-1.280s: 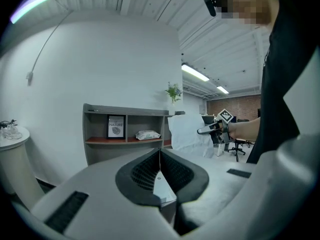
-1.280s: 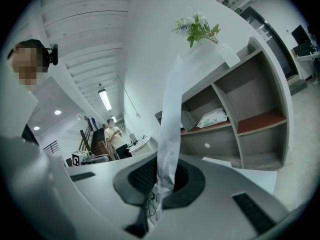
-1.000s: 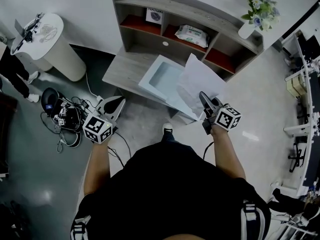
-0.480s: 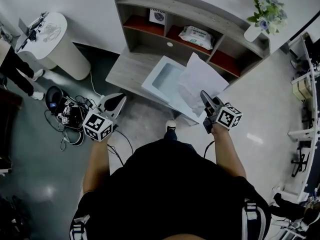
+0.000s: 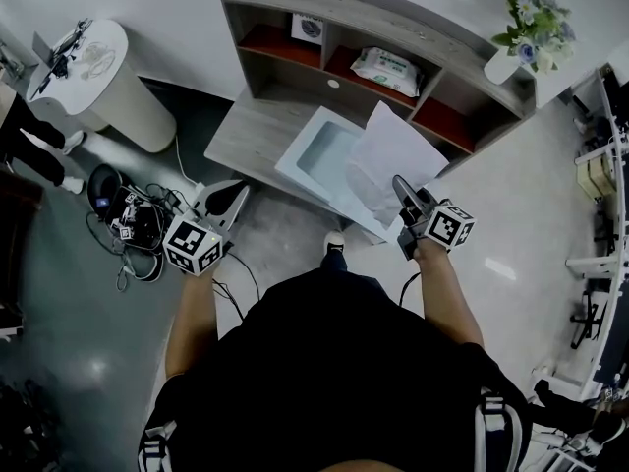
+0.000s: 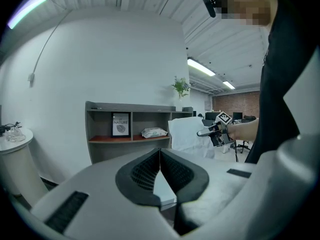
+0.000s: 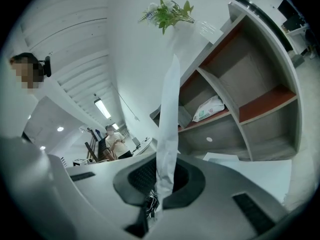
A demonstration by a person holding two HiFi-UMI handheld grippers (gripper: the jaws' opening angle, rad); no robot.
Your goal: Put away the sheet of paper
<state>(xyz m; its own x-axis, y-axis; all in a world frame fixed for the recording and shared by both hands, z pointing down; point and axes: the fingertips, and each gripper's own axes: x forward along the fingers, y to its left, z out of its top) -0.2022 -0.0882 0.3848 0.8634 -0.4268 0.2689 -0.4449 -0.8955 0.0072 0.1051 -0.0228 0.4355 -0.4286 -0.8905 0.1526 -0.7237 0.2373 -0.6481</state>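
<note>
The right hand-held gripper (image 5: 401, 189) is clamping one edge of the sheet of paper (image 5: 391, 153), which is standing up over the three o'clock side of the open white box (image 5: 298, 161) on the worktop (image 5: 248, 131). The left hand-held gripper (image 5: 228, 199), at eight o'clock from the box, is holding its jaws together on nothing. Pinched at one edge only, the limp sheet is probably risking a buckle against the box rim, or a crease, if lowered askew. On the shelf (image 5: 432, 42), a framed card (image 6: 120, 124) is showing "NATURE"; the wipes packet (image 5: 381, 65) print is too small to read.
</note>
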